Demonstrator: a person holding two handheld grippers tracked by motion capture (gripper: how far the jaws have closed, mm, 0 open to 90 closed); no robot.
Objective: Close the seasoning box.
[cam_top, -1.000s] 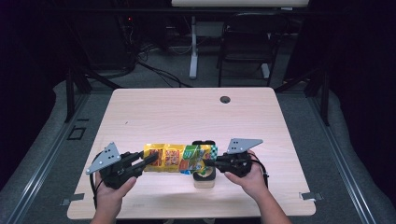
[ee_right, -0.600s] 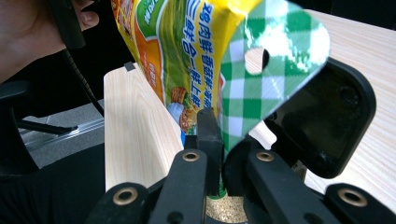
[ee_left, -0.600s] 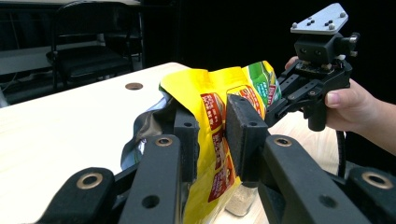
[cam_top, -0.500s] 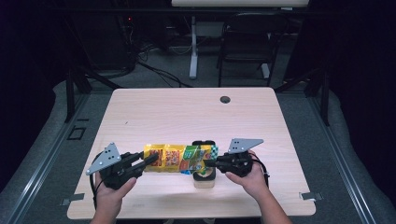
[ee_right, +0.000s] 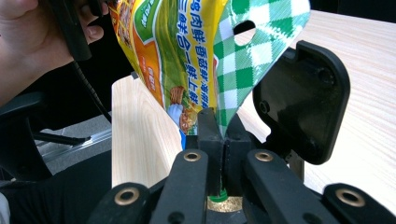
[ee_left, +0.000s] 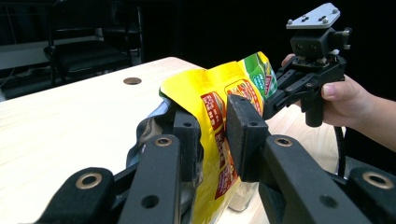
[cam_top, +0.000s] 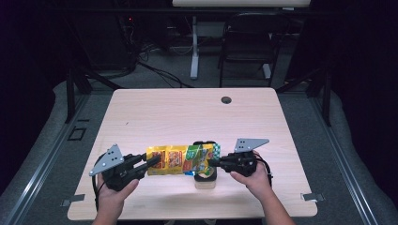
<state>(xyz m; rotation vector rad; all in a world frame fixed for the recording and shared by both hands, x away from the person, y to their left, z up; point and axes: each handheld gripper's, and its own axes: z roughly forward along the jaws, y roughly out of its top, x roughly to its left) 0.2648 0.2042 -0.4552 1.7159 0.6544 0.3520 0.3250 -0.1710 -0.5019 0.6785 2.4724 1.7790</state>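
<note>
High view: a yellow-and-green snack bag (cam_top: 180, 160) hangs stretched between the two grippers, clear of the desk (cam_top: 187, 112). Its long axis runs level from the left gripper (cam_top: 151, 161) to the right gripper (cam_top: 212, 162), so each gripper has the bag straight ahead of its jaws. Just below the right gripper's end of the bag stands a small jar with a black flip lid (cam_top: 205, 176); the bag's checked end sits over it. Both hands are equally near the bag; the right one is nearer the jar.

Left gripper view: the left gripper (ee_left: 212, 130) has its jaws partway closed on the yellow end of the bag (ee_left: 219, 93), one pad on each face, the foil bulging open beyond them. The right gripper (ee_left: 280, 91) is seen at the bag's far end, pinching the green corner.

Right gripper view: the right gripper (ee_right: 223, 126) is clamped tight on the green checked edge of the bag (ee_right: 187, 42), which rises up and away from the jaws. The jar's black lid (ee_right: 303, 98) stands open just beside the jaws, its mouth directly below them. Judgement: any pour turns on keeping this clamped corner over the jar's mouth.
</note>
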